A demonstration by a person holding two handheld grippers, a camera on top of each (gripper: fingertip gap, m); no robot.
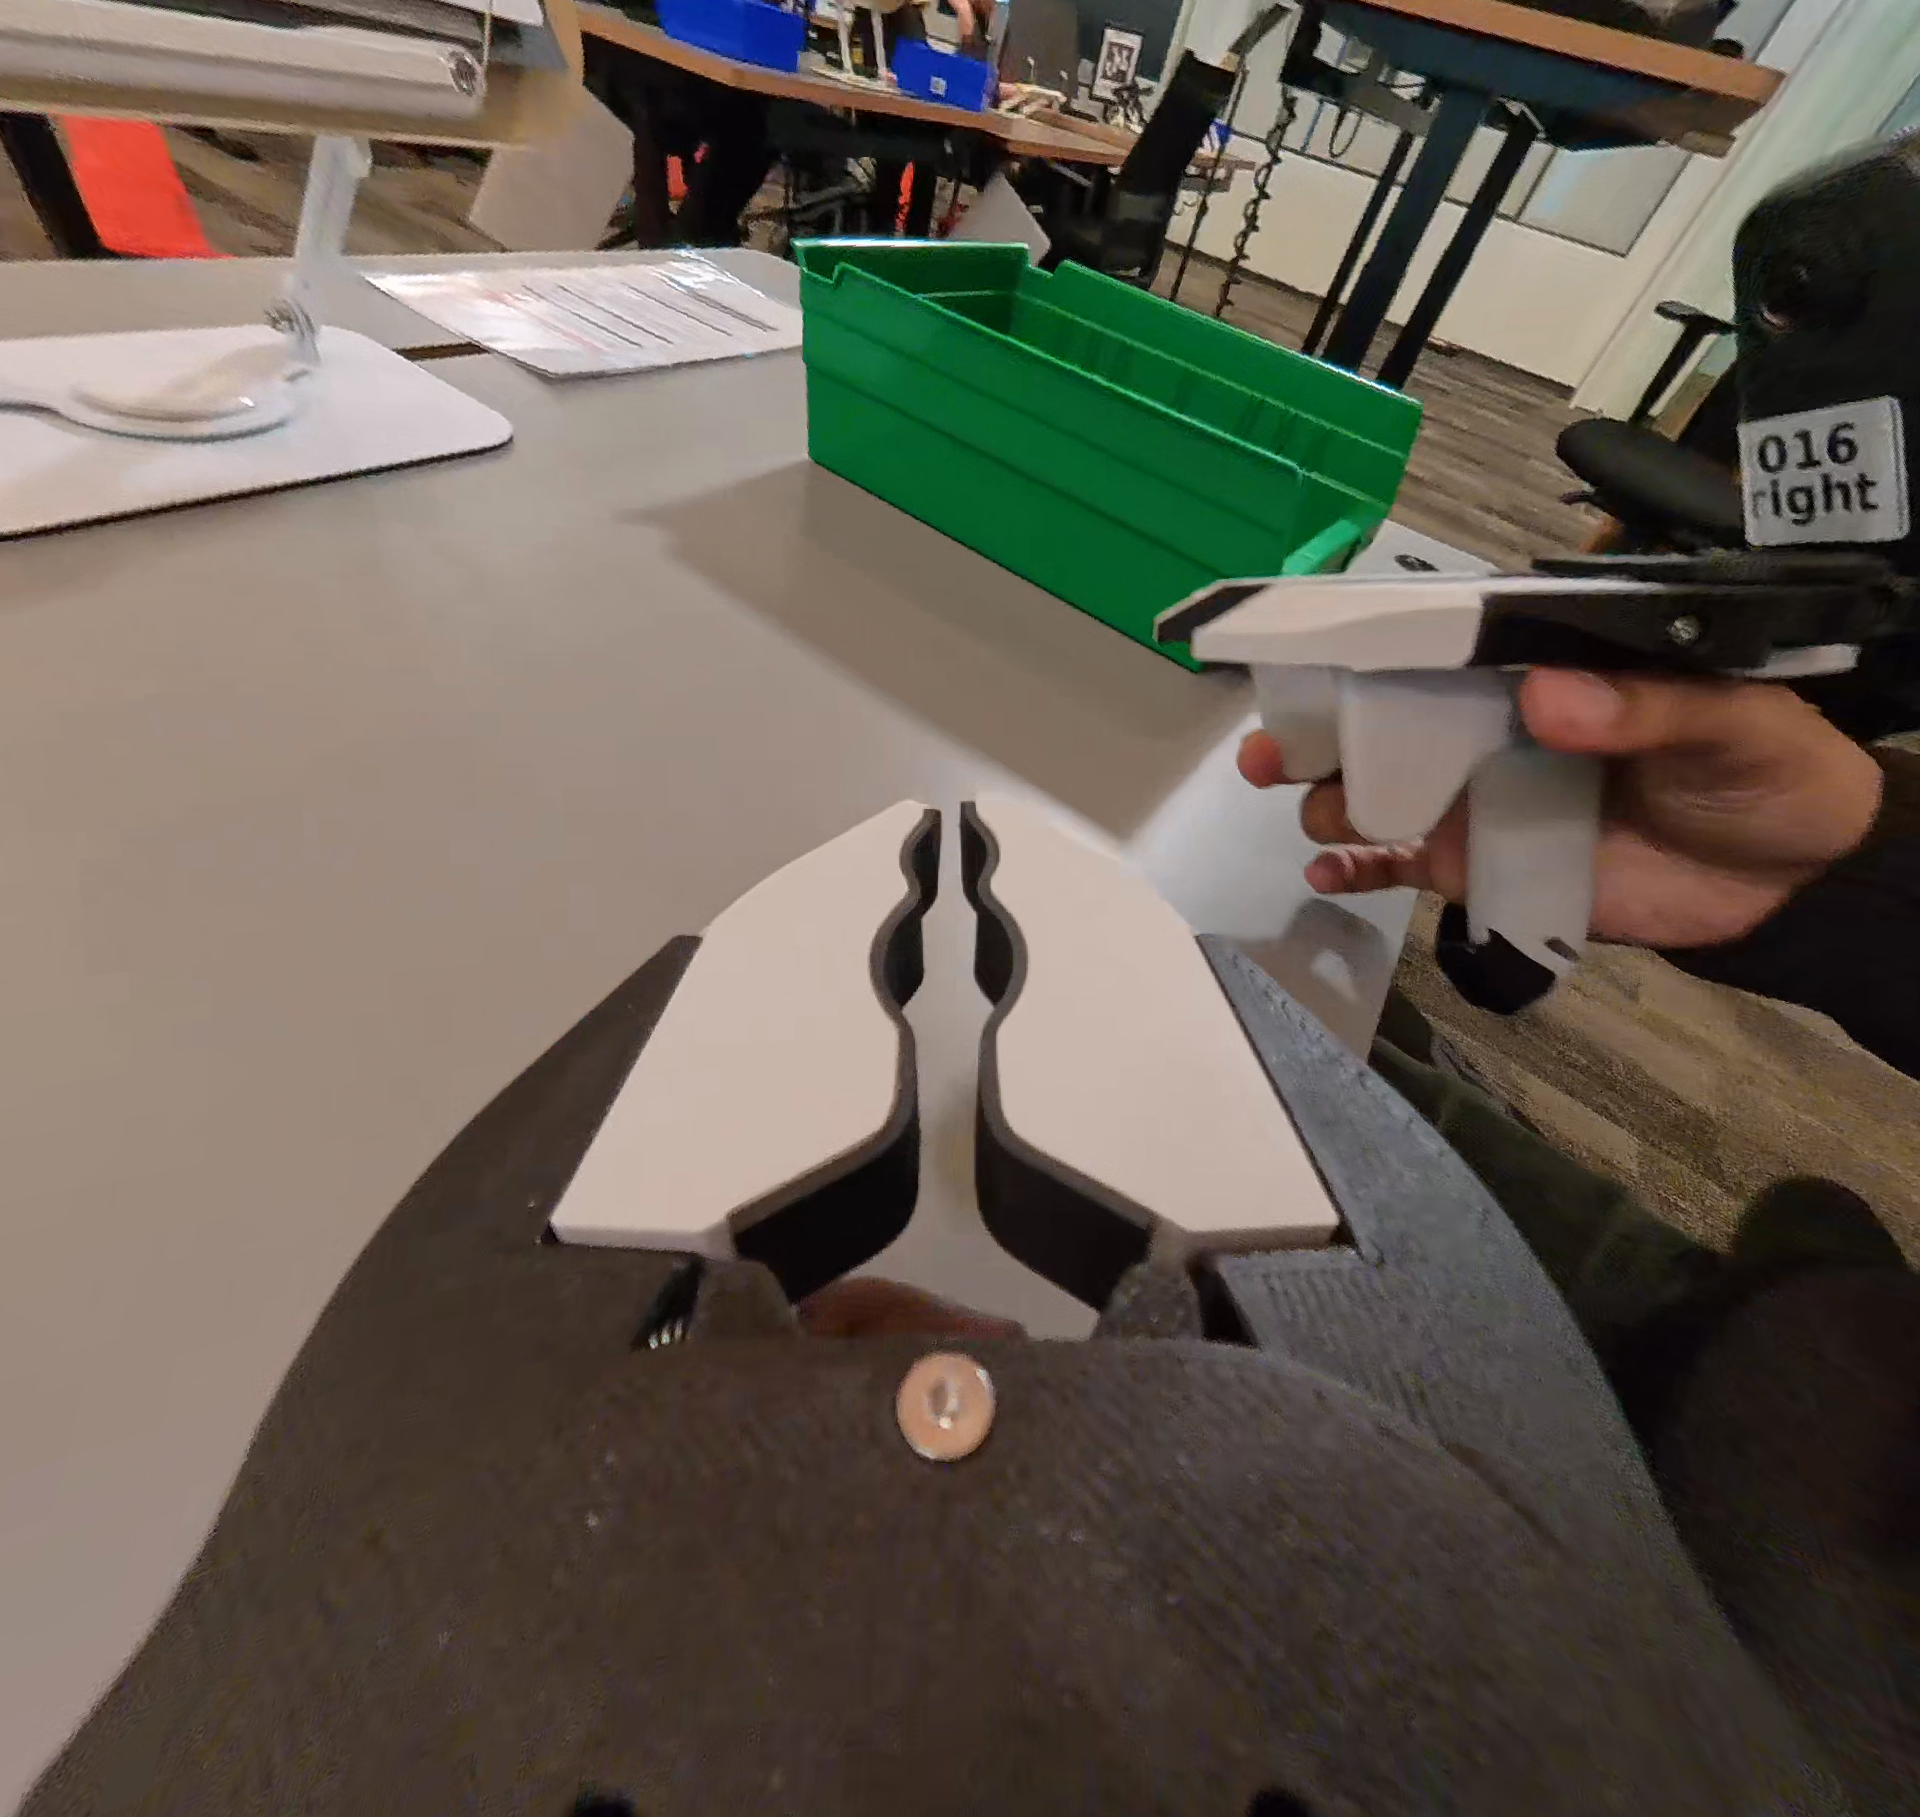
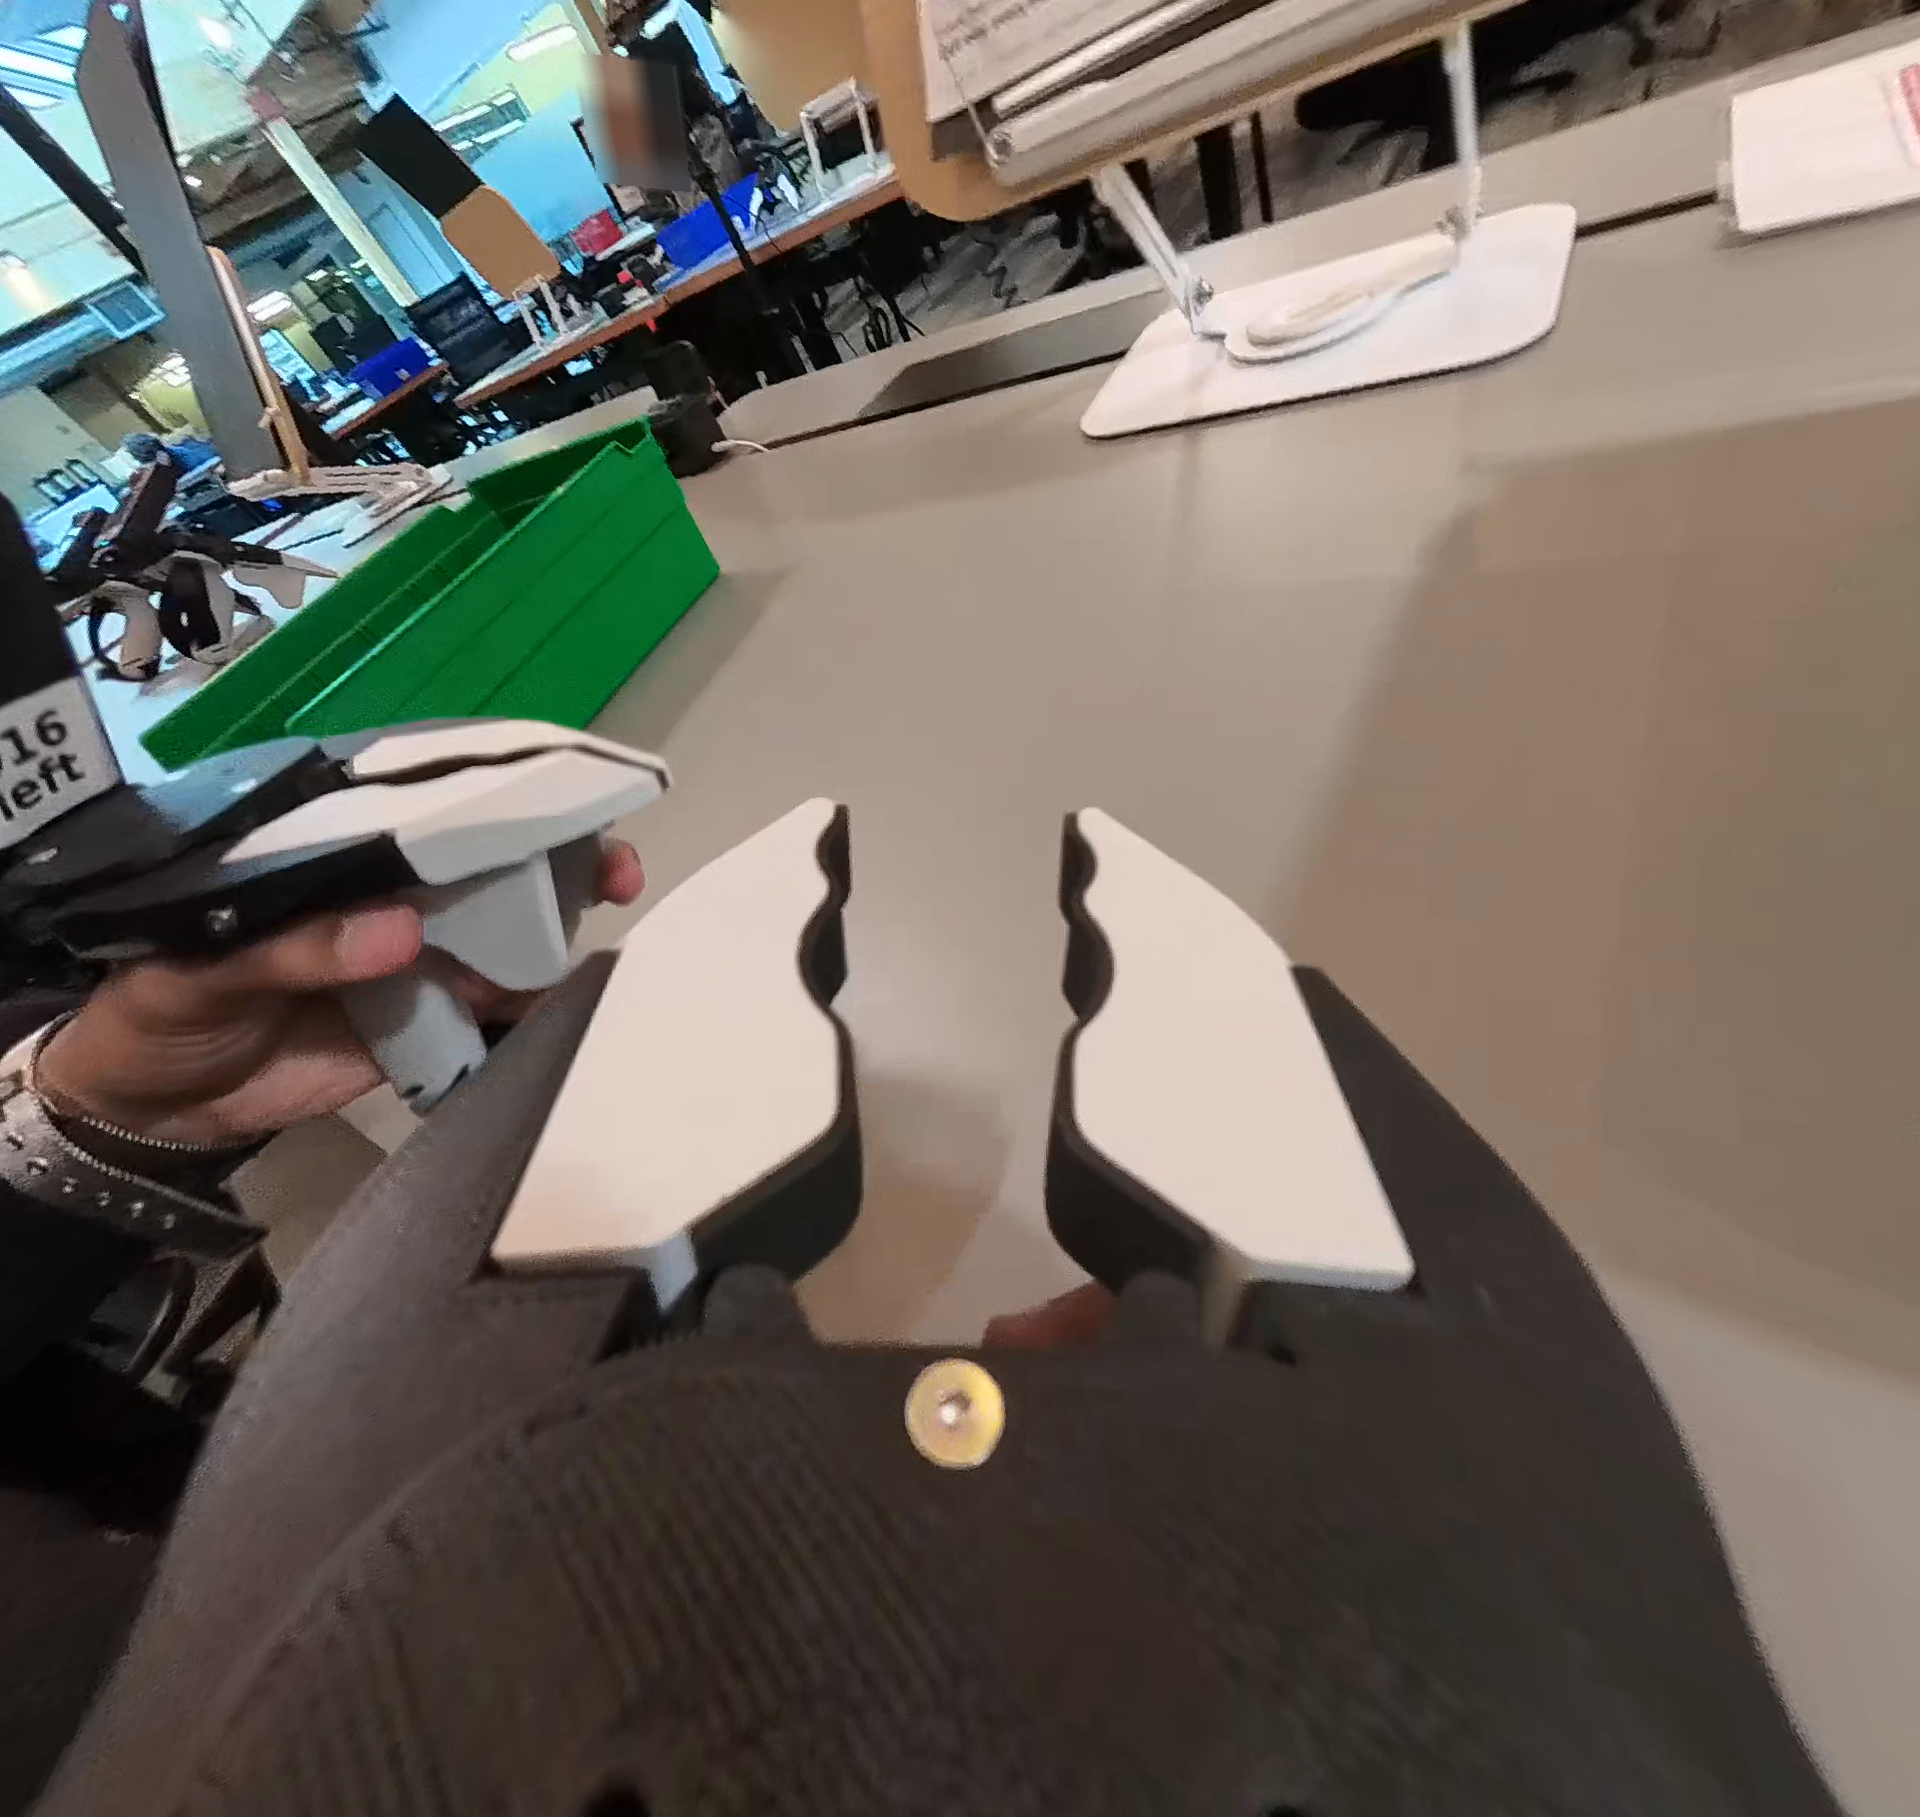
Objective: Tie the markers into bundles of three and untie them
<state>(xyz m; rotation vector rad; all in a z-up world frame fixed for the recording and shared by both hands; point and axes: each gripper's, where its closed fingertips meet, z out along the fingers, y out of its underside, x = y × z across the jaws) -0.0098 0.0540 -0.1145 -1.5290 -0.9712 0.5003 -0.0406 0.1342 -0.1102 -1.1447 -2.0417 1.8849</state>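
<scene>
My left gripper point(image 1: 951, 813) hovers low over the grey table point(image 1: 416, 728); its white fingers are closed to a thin slit with nothing between them. My right gripper point(image 2: 956, 817) is open and empty over the same table point(image 2: 1351, 728). A green plastic bin point(image 1: 1039, 437) stands on the table ahead of the left gripper, near the table's right edge; its inside is mostly hidden. The bin also shows in the right wrist view point(image 2: 499, 614), to the left. Each gripper shows in the other's view, held by a hand: the right one point(image 1: 1184, 624) just in front of the bin, the left one point(image 2: 655, 770) beside it.
A white stand with a flat base point(image 1: 208, 437) holds a board over the table; it also shows in the right wrist view point(image 2: 1351, 333). A paper sheet point(image 1: 582, 313) lies behind it. A small black object point(image 2: 691, 427) sits past the bin. Other desks, blue bins and chairs stand beyond. The grippers' ends are close to 9 centimeters from one another.
</scene>
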